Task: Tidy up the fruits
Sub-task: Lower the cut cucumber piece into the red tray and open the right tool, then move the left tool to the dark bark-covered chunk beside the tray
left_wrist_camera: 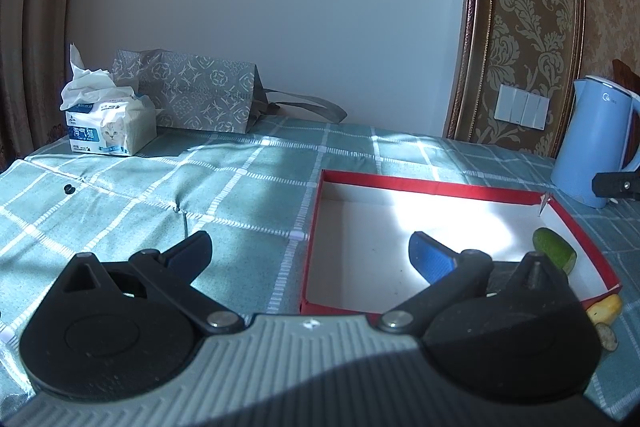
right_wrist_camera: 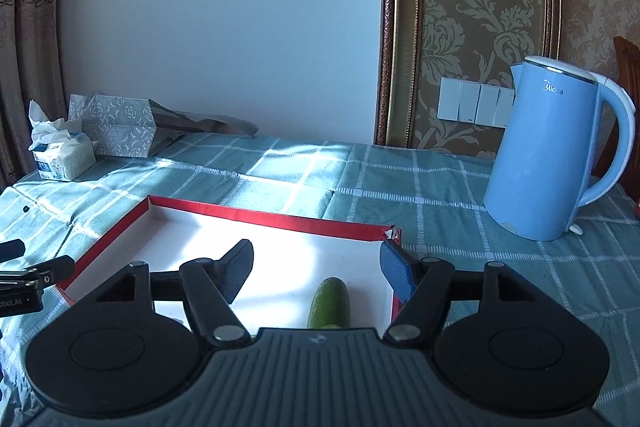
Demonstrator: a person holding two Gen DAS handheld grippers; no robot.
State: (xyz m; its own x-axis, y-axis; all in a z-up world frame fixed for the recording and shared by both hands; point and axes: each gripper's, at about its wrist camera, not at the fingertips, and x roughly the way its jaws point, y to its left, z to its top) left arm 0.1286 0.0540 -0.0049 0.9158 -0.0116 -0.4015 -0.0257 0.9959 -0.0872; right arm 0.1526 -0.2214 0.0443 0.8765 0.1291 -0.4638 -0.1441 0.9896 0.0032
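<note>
My right claw (right_wrist_camera: 316, 267) hangs released over the red box (right_wrist_camera: 256, 217), where the cucumber (right_wrist_camera: 330, 303) lies. Left claw (left_wrist_camera: 310, 255) is spread, empty. I next lift clear toward what look like yellow pieces (left_wrist_camera: 606, 309) on the counter (left_wrist_camera: 160, 187).
</note>
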